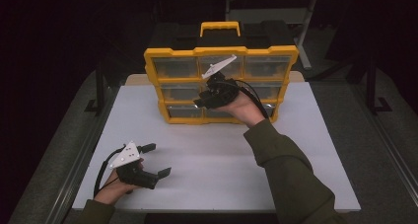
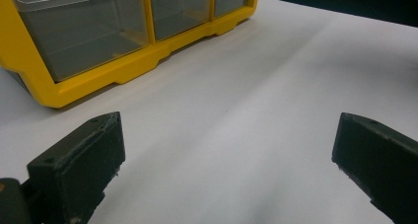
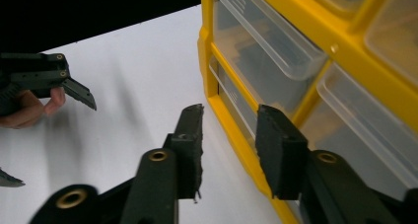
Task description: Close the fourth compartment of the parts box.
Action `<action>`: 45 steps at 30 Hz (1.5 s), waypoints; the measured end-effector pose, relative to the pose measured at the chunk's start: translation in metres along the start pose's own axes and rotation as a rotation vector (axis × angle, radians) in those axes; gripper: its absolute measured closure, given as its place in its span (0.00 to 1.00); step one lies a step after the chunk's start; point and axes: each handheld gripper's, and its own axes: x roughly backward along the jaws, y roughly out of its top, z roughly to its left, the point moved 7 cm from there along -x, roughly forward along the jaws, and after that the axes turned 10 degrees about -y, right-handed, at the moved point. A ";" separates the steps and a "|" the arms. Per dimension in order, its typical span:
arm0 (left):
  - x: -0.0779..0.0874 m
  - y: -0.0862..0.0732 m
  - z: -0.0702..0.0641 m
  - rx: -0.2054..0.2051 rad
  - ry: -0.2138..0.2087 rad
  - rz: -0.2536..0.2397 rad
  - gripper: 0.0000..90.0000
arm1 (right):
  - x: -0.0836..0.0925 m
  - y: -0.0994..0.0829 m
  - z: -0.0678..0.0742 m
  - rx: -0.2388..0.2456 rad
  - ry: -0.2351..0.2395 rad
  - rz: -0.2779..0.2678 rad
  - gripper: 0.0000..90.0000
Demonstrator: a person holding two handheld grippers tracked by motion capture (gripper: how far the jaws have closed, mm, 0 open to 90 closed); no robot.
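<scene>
From the high view, a yellow drawer organizer (image 1: 220,84) with clear drawers stands upright at the far middle of the white bench (image 1: 217,174). The right gripper (image 1: 204,101) is up against its front, at the middle column near the lower rows. All drawers look shut from here, so I judge the work on a drawer is not yet visibly done: a pull or a grip is left. The left gripper (image 1: 157,160) rests low at the near left, well apart from the organizer, its jaws wide apart and empty.

The left gripper view gives the bottom row close up: a clear bottom drawer (image 2: 81,29) sits flush in its yellow frame, and bare bench lies between the spread jaws.

The right gripper view shows what the high view hides behind the hand: the jaws stand partly apart with nothing between them, just beside the organizer's yellow edge and touching no drawer. A middle-row drawer (image 3: 266,51) juts a little from the frame. The left gripper shows farther off at the left.
</scene>
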 end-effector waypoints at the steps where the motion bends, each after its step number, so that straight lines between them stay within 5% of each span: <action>1: 0.000 0.000 0.000 0.000 -0.001 -0.001 0.00 | 0.002 -0.002 0.001 -0.016 0.004 0.000 0.67; 30: -0.002 0.001 0.004 -0.010 0.003 0.008 0.00 | 0.016 -0.076 -0.003 -0.095 -0.053 -0.045 0.16; 45: -0.003 0.001 0.004 -0.006 0.002 0.007 0.00 | 0.023 -0.114 -0.003 -0.121 -0.104 -0.061 0.02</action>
